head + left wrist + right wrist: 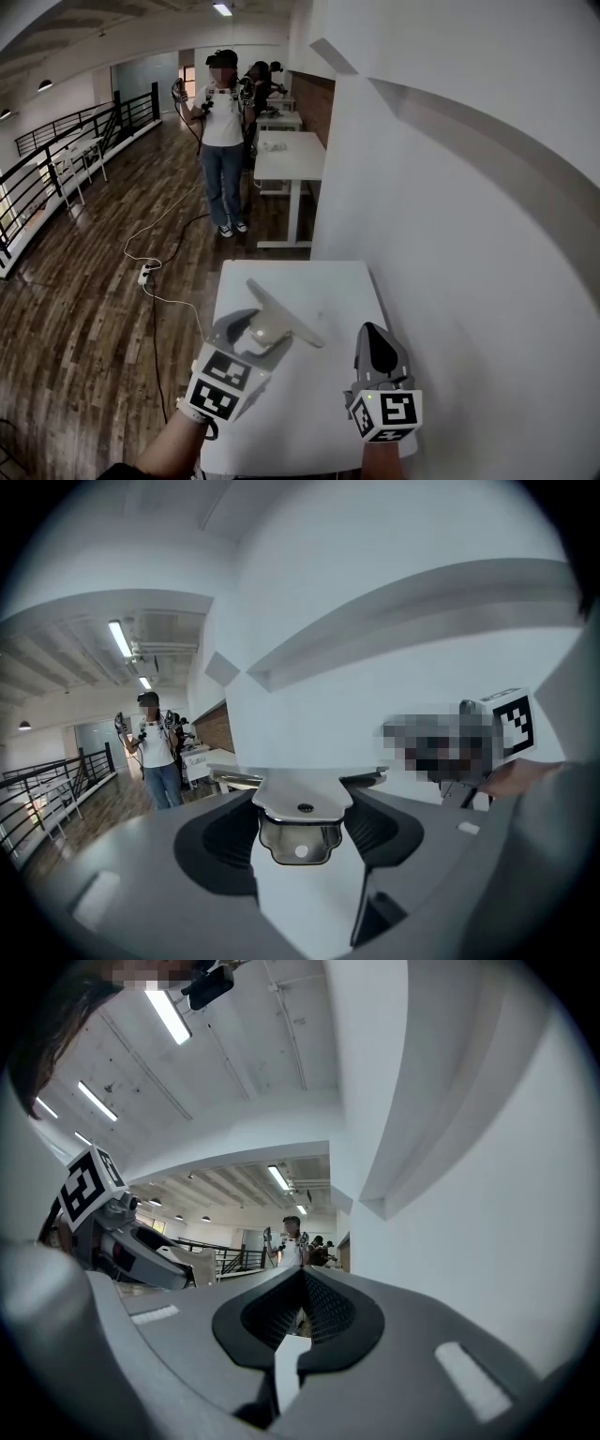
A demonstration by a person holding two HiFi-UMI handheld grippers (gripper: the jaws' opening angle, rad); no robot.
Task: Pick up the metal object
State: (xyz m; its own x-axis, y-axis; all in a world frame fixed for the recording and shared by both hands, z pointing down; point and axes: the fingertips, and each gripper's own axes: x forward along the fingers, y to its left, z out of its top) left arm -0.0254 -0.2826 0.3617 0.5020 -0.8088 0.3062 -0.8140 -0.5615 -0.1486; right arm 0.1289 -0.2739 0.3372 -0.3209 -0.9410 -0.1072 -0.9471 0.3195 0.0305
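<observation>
The metal object (281, 314) is a flat, pale strip with a wider end, held slantwise over the white table (309, 281). My left gripper (258, 330) is shut on its wide end. In the left gripper view the shiny plate (302, 803), with a small hole in it, sits clamped between the two dark pads (375, 829). My right gripper (375, 342) hovers over the table's right side, beside the left one, shut and holding nothing. In the right gripper view its jaws (302, 1279) meet at the tip.
A white wall (450, 187) runs close along the table's right side. A person (223, 141) stands further down the room on the wooden floor, next to more white tables (291, 155). A cable and power strip (145, 274) lie on the floor at the left, with a black railing (56, 150) beyond.
</observation>
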